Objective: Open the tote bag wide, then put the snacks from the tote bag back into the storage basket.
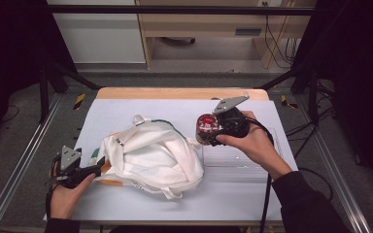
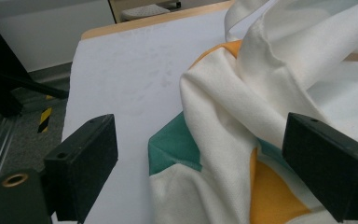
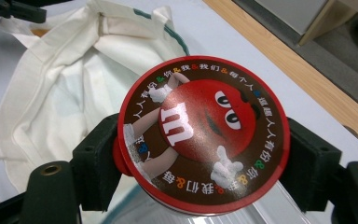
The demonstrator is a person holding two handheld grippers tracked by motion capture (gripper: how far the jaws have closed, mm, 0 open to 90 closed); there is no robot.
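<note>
Lab: black frame rig (image 1: 175,9), loose cables (image 1: 277,43)

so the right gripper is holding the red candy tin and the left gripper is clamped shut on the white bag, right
Not quite. The right gripper does hold the red candy tin, but the left gripper is open: the left gripper view shows its jaws spread wide, either side of the white bag, not clamped on it.

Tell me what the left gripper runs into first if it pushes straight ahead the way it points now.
Most likely the white cloth bag. The left gripper stands open, and a fold of the bag with green and orange patches already lies between its jaws. Depth is hard to judge, so the first contact may be the table sheet beneath.
</note>
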